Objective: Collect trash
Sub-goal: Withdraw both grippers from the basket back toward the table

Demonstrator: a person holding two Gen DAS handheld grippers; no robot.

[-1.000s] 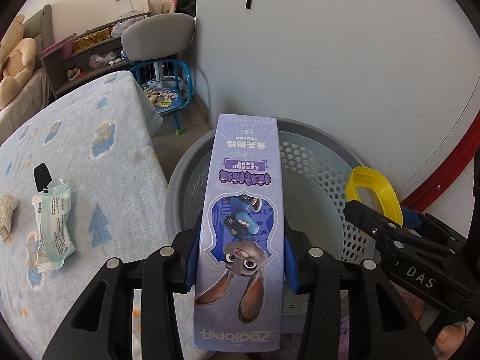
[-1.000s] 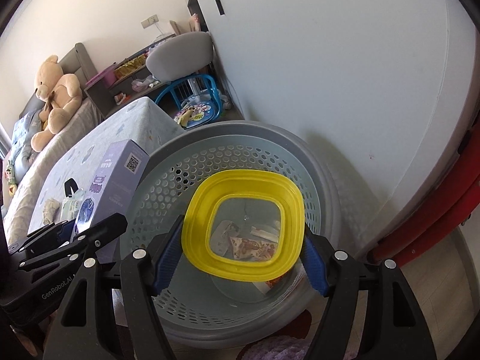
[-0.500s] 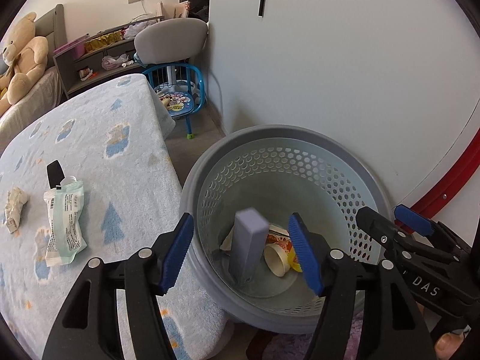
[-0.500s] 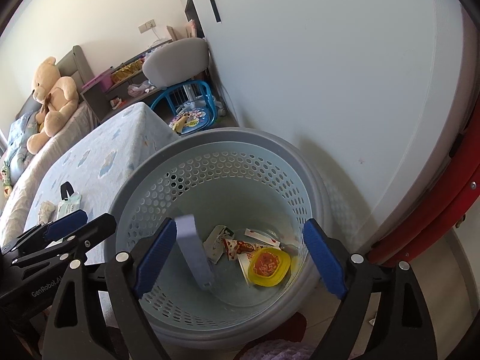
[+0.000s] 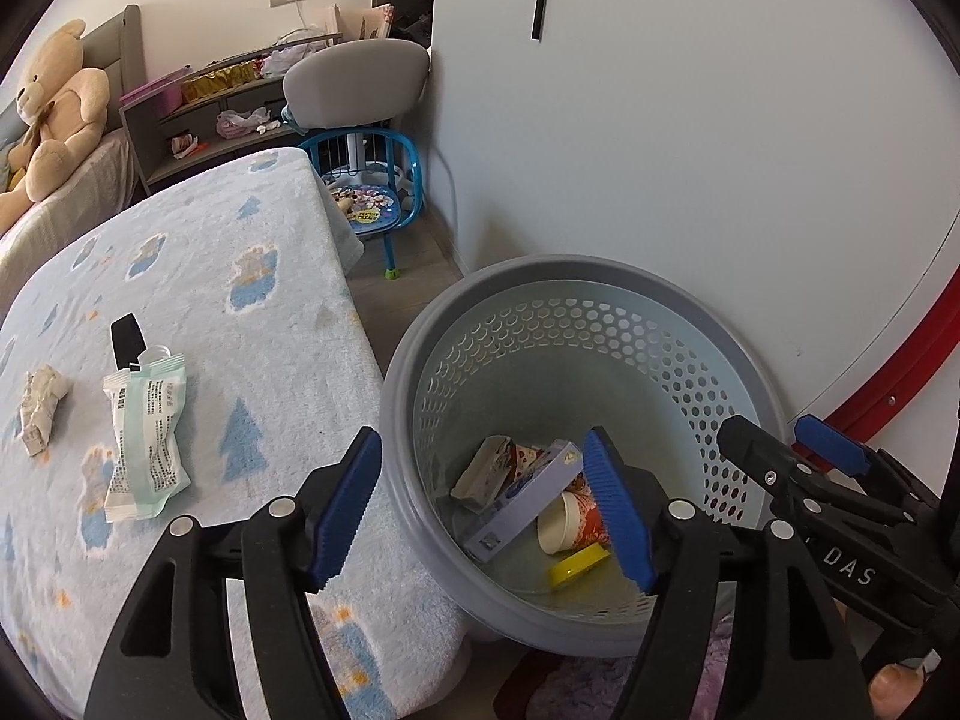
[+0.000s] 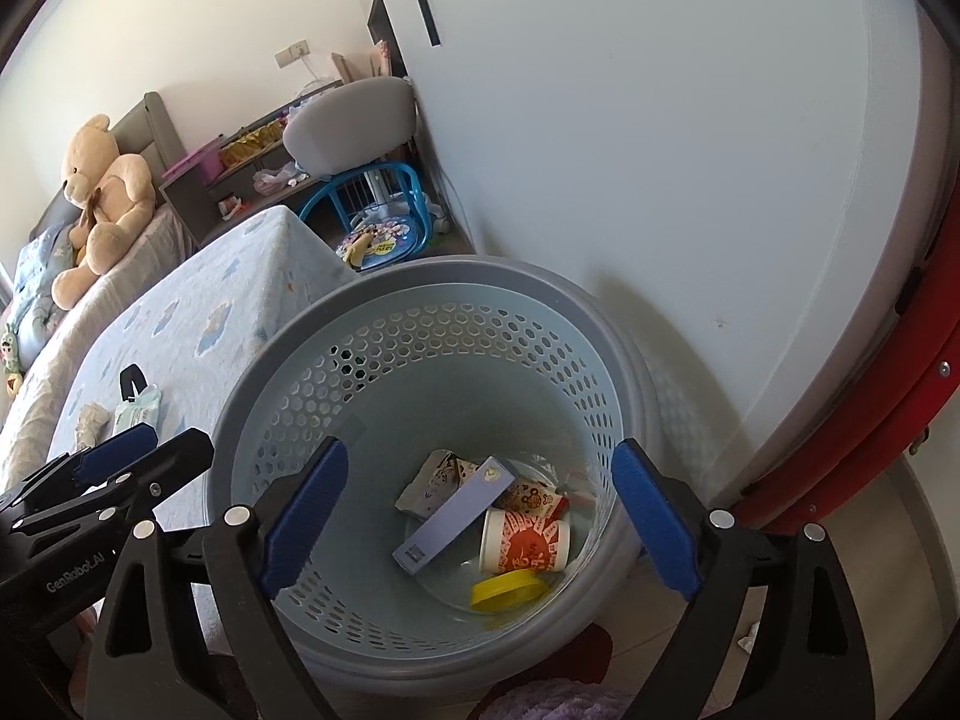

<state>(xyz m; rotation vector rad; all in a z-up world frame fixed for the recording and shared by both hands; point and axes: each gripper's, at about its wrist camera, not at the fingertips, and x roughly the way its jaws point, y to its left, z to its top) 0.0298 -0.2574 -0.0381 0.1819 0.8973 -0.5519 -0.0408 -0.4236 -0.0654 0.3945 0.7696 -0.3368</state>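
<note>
Bedroom. A low counter [image 5: 198,276] under a pale blue fleece cover with tree and cloud prints stands beside a white wardrobe wall. On the cover: a mint-and-white wipes packet [image 5: 147,432], a crumpled paper scrap [image 5: 41,399] just left of it, and a small black object [image 5: 126,341] touching the packet's far end.

A grey perforated basket [image 6: 420,324] sits on the floor, pressed against the counter's edge. Inside at the bottom: a lilac carton [image 6: 456,513] lying tilted, a red-and-white paper cup [image 6: 525,543] on its side, a yellow lid [image 6: 510,591], and some wrappers [image 6: 438,477].

The left tool [image 5: 483,510] hangs over the basket's near rim, spread wide, holding nothing. The right tool [image 6: 480,516] hangs above the basket, likewise wide and holding nothing.

Beyond: a teddy bear [image 5: 51,114] on a bed, a grey chair [image 5: 354,84], a blue child's chair [image 5: 366,180], cluttered shelves [image 5: 204,114]. A red curved frame [image 6: 888,396] stands right of the basket.
</note>
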